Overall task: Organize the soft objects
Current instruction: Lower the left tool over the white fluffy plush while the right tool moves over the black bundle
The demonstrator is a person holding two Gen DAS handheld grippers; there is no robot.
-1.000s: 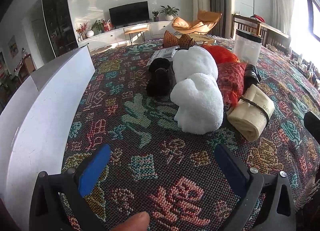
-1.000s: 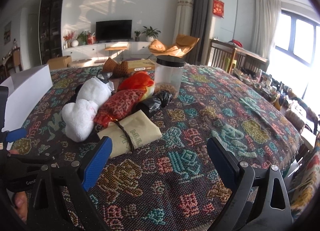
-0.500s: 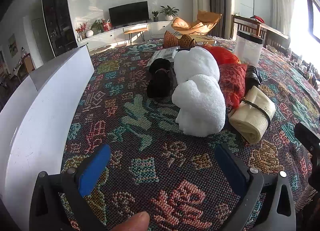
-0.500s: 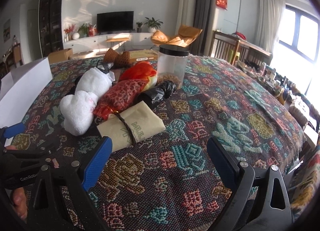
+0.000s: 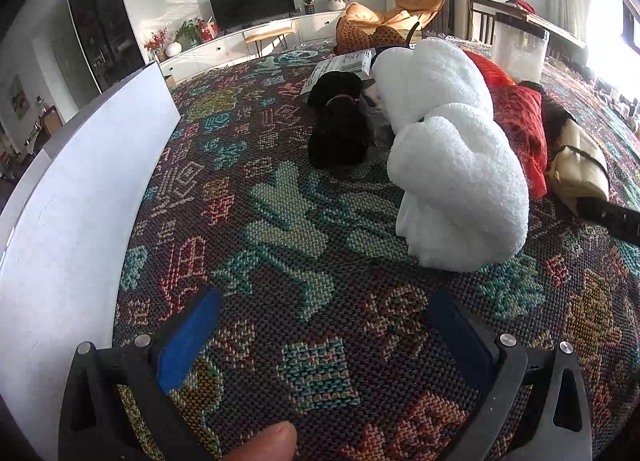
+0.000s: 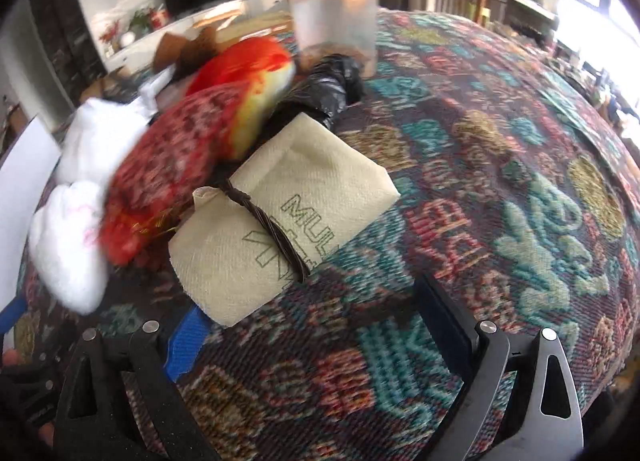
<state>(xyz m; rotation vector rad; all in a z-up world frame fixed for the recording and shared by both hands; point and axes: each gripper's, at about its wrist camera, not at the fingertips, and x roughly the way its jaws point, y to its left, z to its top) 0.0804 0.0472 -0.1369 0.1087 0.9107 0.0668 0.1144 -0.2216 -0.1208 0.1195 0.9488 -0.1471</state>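
The right gripper (image 6: 316, 325) has moved in much closer to the cream cloth bundle (image 6: 280, 229) than it was half a second ago; the bundle now fills the middle of its view, and the picture is smeared by motion. The left gripper (image 5: 320, 325) has also crept forward toward the white plush toy (image 5: 452, 165), which looks larger than before.

Both grippers are standing wide open and holding nothing. The right gripper's blue left pad (image 6: 186, 345) is sitting just beside the bundle's near corner; contact cannot be told. The left gripper is hovering over the patterned tablecloth (image 5: 280, 221), well short of the toy.

The soft things are lying in a heap on the table. Taking the white plush toy as the landmark: a black plush toy (image 5: 340, 121) is lying just to its left, a red patterned pouch (image 5: 520, 117) is pressed against its right side, and the cream bundle, tied with a dark cord, is lying beyond the pouch. A white box (image 5: 80, 201) is standing far to the toy's left.
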